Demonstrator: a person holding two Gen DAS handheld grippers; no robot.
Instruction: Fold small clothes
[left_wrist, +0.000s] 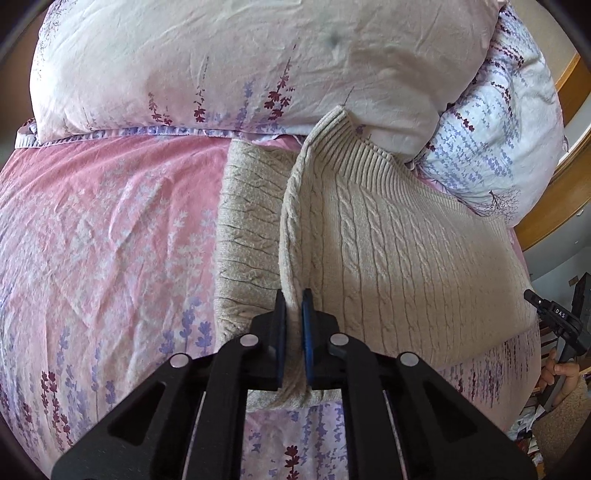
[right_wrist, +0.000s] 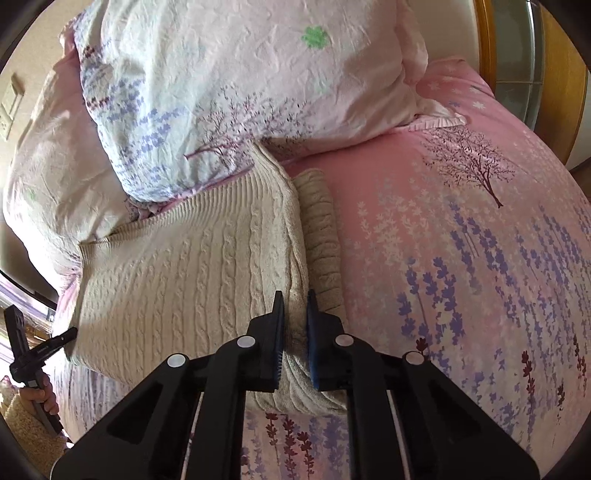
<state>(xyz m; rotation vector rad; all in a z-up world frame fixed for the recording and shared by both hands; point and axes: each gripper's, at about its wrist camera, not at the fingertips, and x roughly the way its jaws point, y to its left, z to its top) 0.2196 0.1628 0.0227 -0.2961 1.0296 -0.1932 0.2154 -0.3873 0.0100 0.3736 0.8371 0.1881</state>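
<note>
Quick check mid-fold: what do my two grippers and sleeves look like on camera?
Both the left gripper and the right gripper are matte black, with angular linkage arms, round silver pins and blue pads inside the fingers. The far one carries small white lettering. The sleeve is fuzzy and beige. No cables are visible.

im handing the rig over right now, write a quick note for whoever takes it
Left gripper: shut on a folded edge of the sweater.
Right gripper: shut on the sweater's folded edge on its side.
The sweater lies on the pink bed cover, its ribbed end against the pillows.
Done: both sides look folded inward.
Left: probably fold it end to end, then release and flatten.
</note>
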